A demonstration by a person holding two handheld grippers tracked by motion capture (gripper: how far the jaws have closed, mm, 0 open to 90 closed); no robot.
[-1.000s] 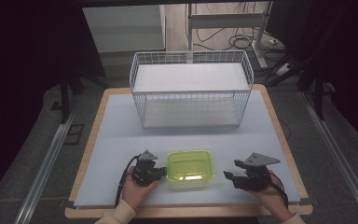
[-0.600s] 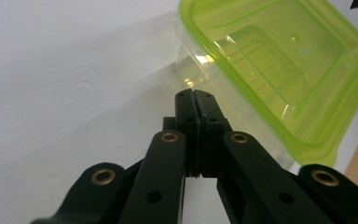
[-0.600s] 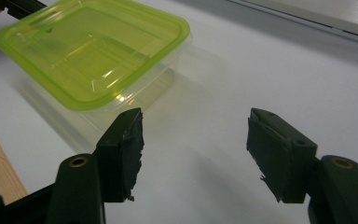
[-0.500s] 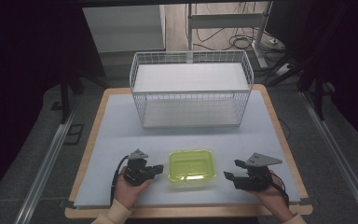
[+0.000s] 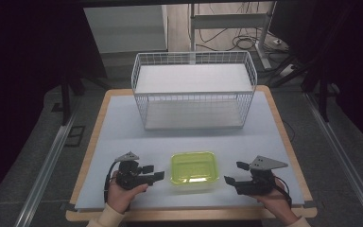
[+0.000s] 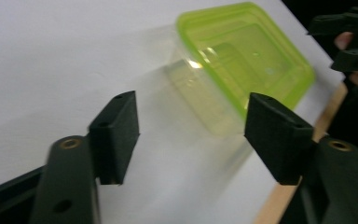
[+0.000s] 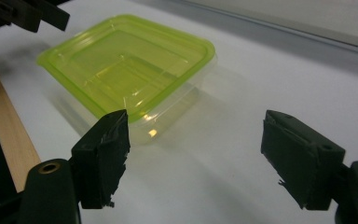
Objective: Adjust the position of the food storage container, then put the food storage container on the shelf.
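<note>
A lidded green container [image 5: 193, 169] sits near the surface's [image 5: 123, 127] front edge. The left hand-held gripper [image 5: 157, 172], apparently just clear of it, has just spread its jaws wide, nothing between them. The right hand-held gripper [image 5: 234, 173], also widening, grips nothing.

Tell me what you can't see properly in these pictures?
- Box: the green lid hides whatever may be inside, in every view.
- Wire basket: its mesh is too fine in the high view to tell whether anything small lies on its lower shelf.
- Right gripper: blurred and cut by the edge in the left gripper view.
</note>
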